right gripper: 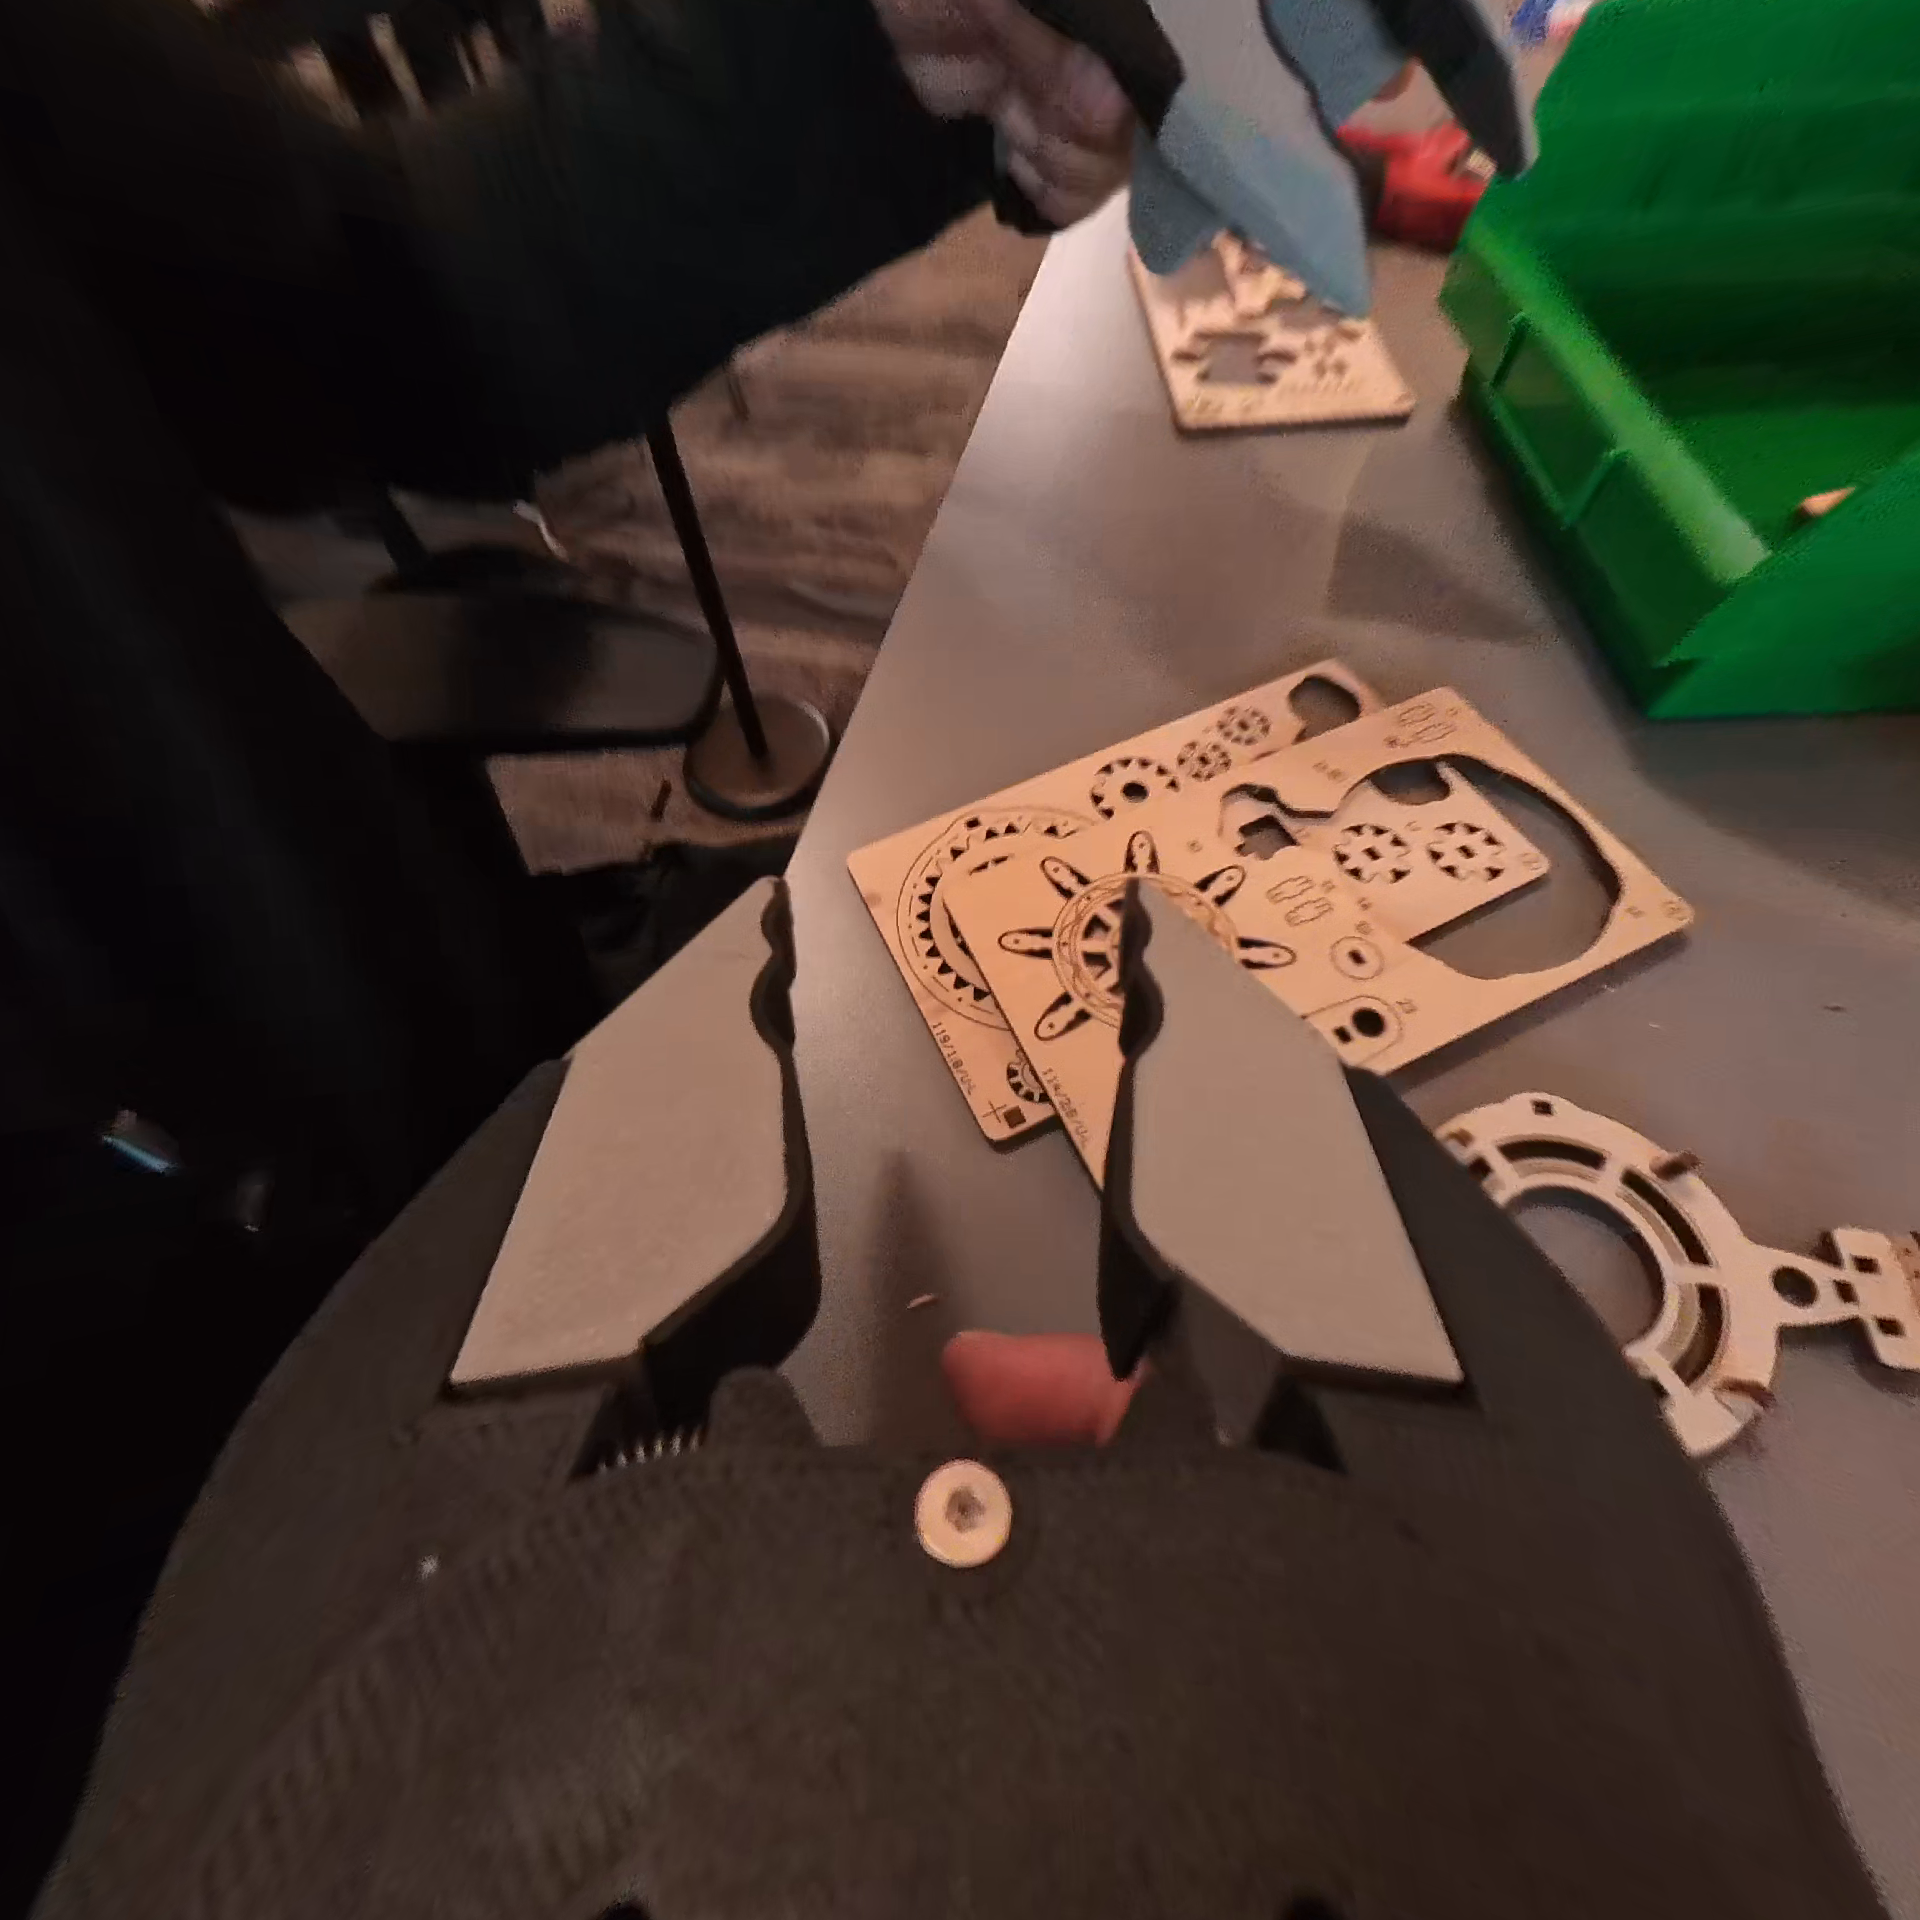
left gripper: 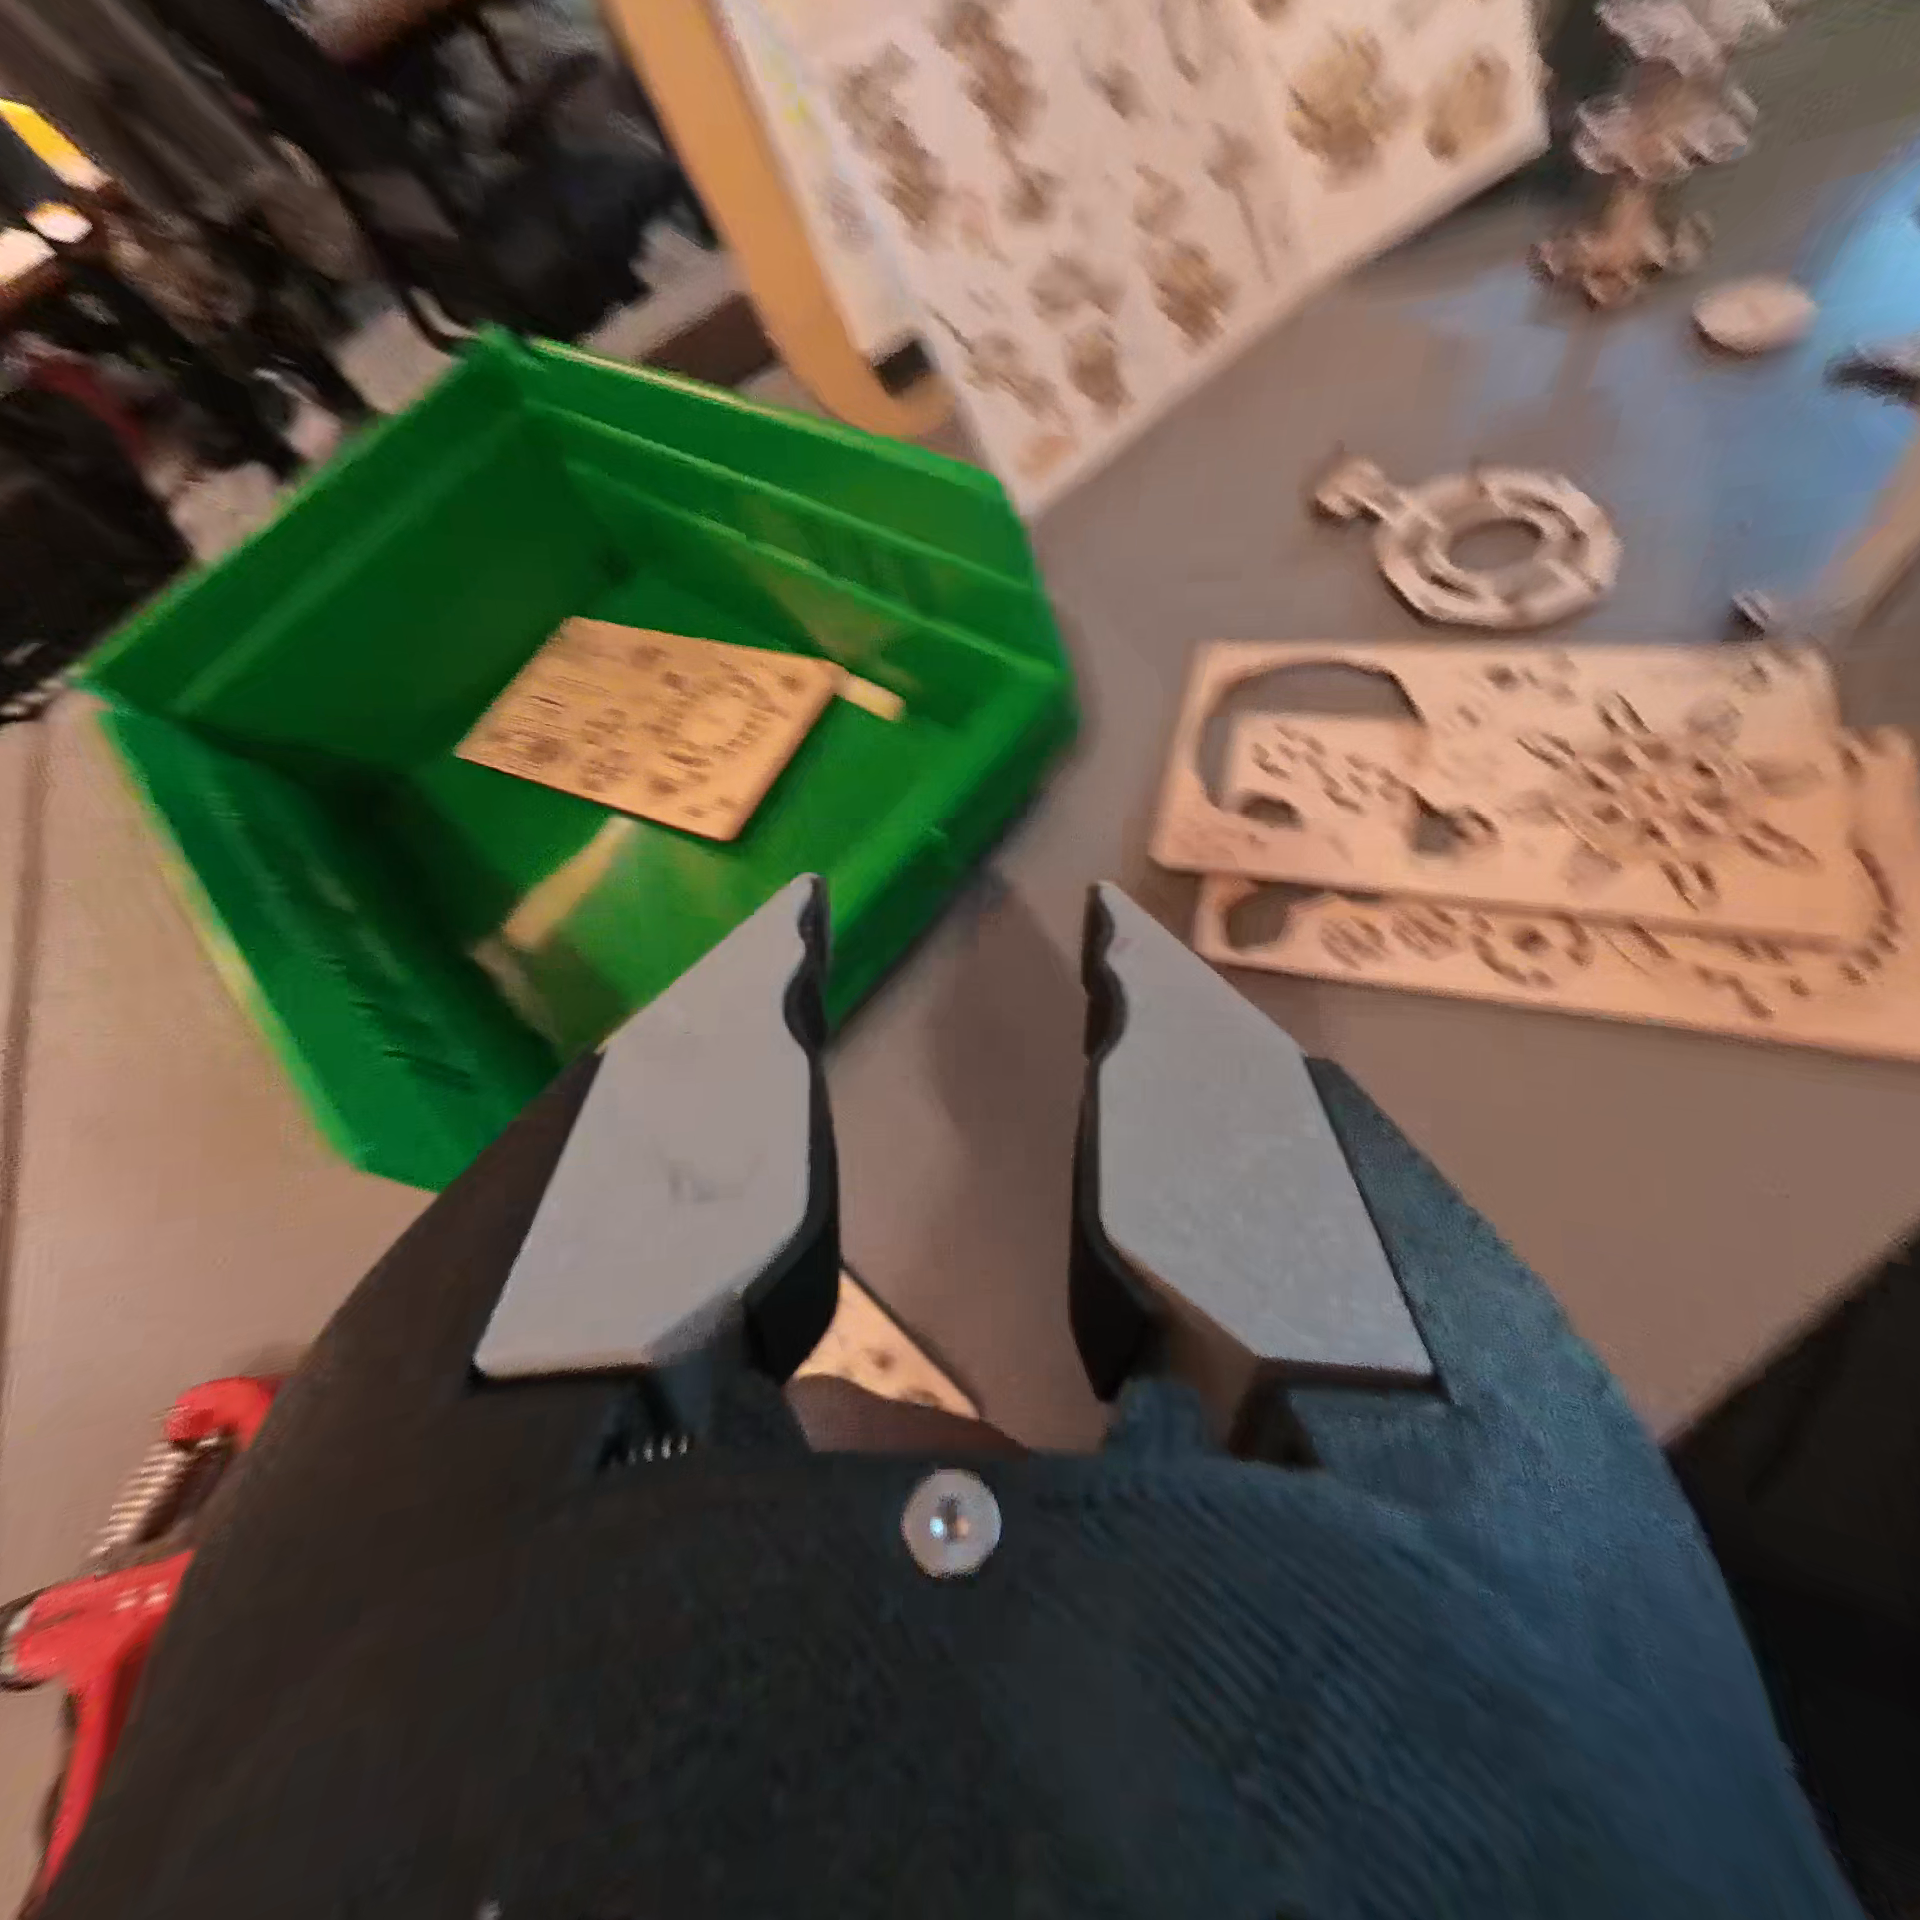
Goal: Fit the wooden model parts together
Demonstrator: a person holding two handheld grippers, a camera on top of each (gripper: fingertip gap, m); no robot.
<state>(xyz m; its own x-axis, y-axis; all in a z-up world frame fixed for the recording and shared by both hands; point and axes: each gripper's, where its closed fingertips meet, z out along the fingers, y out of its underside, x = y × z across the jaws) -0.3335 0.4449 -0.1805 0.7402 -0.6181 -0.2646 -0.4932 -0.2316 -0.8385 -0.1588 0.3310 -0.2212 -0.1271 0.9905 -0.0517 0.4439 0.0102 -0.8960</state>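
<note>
My left gripper [left gripper: 956, 914] is open and empty, held above the grey table [left gripper: 1195, 1247] between a green bin [left gripper: 343, 935] and two stacked wooden part sheets [left gripper: 1507, 821]. A loose ring-shaped wooden part [left gripper: 1496, 545] lies beyond the sheets. My right gripper [right gripper: 954, 914] is open and empty, low over the table near its left edge, just left of the same two sheets [right gripper: 1351, 883]. The ring part [right gripper: 1621, 1247] lies to its right. One of the left gripper's fingers [right gripper: 1247, 197] shows far off above a third wooden sheet [right gripper: 1288, 364].
The green bin [right gripper: 1714, 364] holds another wooden sheet [left gripper: 649, 727] and small sticks. An instruction sheet [left gripper: 1091, 208] and part-built wooden pieces [left gripper: 1652, 125] lie at the back. A red tool [left gripper: 94, 1652] sits near the bin. The table edge [right gripper: 935, 520] drops to the floor.
</note>
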